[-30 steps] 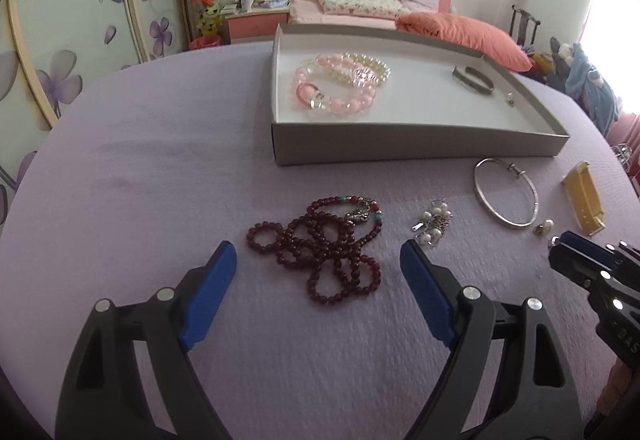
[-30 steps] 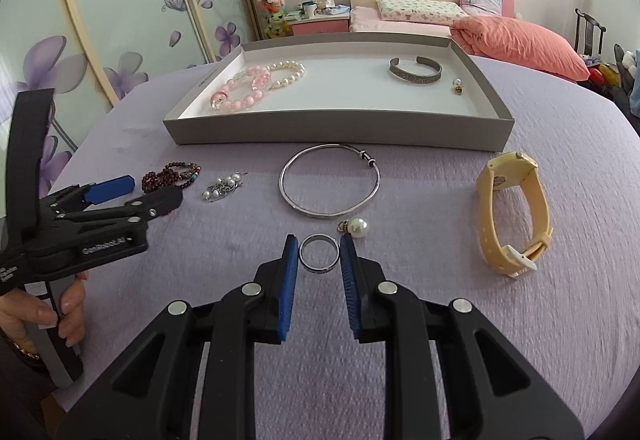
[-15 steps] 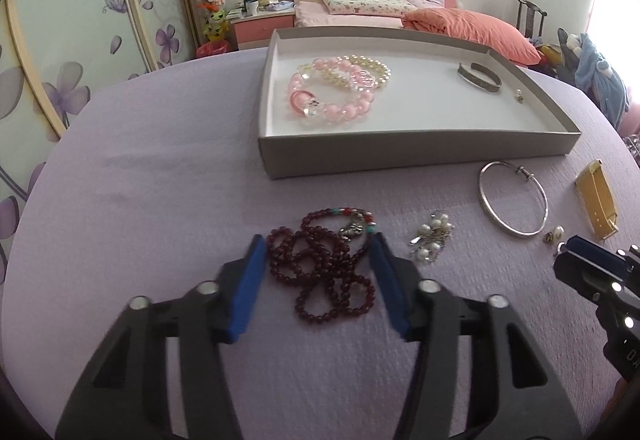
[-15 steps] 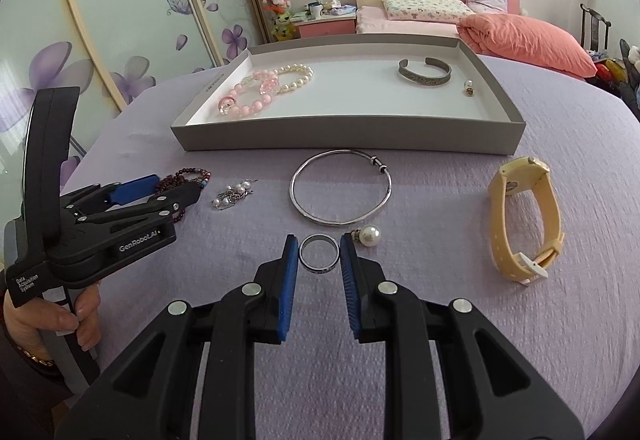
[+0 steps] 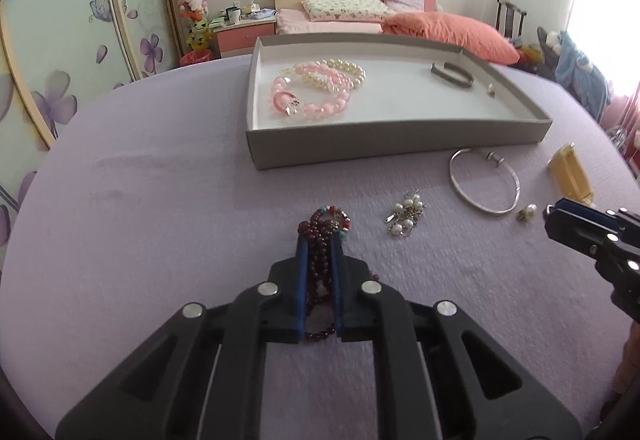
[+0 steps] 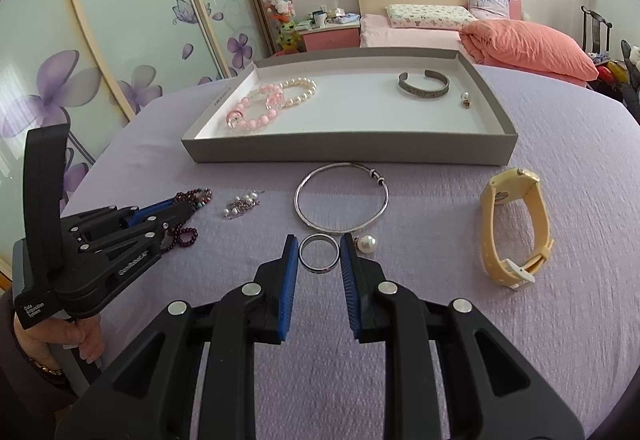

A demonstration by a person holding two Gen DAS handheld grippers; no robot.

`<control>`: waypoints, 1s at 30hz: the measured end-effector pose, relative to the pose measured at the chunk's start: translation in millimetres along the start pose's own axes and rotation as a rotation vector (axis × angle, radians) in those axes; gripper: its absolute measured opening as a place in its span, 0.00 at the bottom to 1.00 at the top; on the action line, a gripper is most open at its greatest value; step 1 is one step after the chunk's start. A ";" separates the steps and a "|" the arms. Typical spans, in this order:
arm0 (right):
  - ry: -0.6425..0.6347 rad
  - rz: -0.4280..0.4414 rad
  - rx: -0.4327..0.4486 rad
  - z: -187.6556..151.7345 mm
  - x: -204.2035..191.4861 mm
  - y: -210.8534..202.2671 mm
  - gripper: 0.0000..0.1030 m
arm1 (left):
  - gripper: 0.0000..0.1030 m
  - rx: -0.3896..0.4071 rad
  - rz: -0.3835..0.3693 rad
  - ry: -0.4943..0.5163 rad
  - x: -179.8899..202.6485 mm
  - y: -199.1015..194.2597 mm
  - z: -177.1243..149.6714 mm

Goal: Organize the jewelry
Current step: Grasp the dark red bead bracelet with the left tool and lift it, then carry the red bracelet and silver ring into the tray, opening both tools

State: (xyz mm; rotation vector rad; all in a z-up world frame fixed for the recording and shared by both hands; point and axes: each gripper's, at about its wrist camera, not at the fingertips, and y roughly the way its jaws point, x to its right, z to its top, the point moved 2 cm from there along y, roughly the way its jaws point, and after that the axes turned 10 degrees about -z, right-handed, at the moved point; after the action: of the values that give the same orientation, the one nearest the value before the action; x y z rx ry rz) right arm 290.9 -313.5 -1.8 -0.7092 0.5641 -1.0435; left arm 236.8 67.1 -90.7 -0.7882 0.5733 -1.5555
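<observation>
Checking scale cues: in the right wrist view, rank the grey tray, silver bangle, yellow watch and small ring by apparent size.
1. Grey tray, largest.
2. Silver bangle and yellow watch look about equal; unranked.
3. Small ring, smallest, though nearest the camera.

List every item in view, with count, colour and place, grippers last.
tray: 1, grey outside, white inside, far side of the bedspread
pink bead bracelets: 2, pink, tray's left end
pearl bracelet: 1, cream, beside the pink ones
cuff bangle: 1, dull silver, tray's right part
pearl earring: 1, right of the cuff
silver bangle: 1, bedspread, before the tray
pearl charm cluster: 1, left of the bangle
loose pearl earring: 1, by the bangle
watch: 1, yellow, right
bedspread: 1, lilac
left gripper: just closed on dark red bead string
right gripper: shut on silver ring
</observation>
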 end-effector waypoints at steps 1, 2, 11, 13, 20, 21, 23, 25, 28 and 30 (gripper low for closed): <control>0.000 -0.001 0.005 0.4 0.5 -0.7 0.22 | 0.09 0.011 -0.007 -0.004 -0.9 -3.9 1.2; -0.001 -0.002 0.014 1.9 1.1 -2.9 0.22 | 0.09 0.027 -0.015 -0.008 -1.3 -9.6 3.1; 0.003 -0.019 0.073 11.1 7.0 -16.0 0.22 | 0.09 0.143 -0.049 -0.007 6.1 -55.2 23.3; -0.002 -0.030 0.090 14.0 6.8 -18.4 0.22 | 0.09 0.166 -0.056 -0.010 7.9 -65.0 28.6; -0.030 -0.073 0.148 21.0 5.9 -27.3 0.22 | 0.09 0.215 -0.070 -0.010 15.4 -86.4 40.7; -0.032 -0.076 0.152 21.9 5.2 -27.4 0.22 | 0.09 0.220 -0.073 -0.009 16.9 -88.5 41.7; -0.033 -0.081 0.157 23.5 5.6 -27.9 0.22 | 0.09 0.228 -0.074 -0.007 18.7 -92.2 43.3; -0.032 -0.082 0.160 25.0 6.5 -27.9 0.22 | 0.09 0.233 -0.076 -0.005 21.5 -93.8 45.1; -0.027 -0.084 0.162 26.2 7.3 -27.7 0.22 | 0.09 0.237 -0.078 -0.001 23.3 -96.6 45.9; -0.025 -0.085 0.164 26.8 7.9 -28.0 0.22 | 0.09 0.240 -0.080 0.000 24.7 -97.2 46.8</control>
State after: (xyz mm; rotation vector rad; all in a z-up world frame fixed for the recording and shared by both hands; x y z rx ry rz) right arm 297.3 -322.9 36.1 -0.6041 0.4245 -1.1444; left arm 208.6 60.0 16.1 -0.6346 0.3496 -1.6610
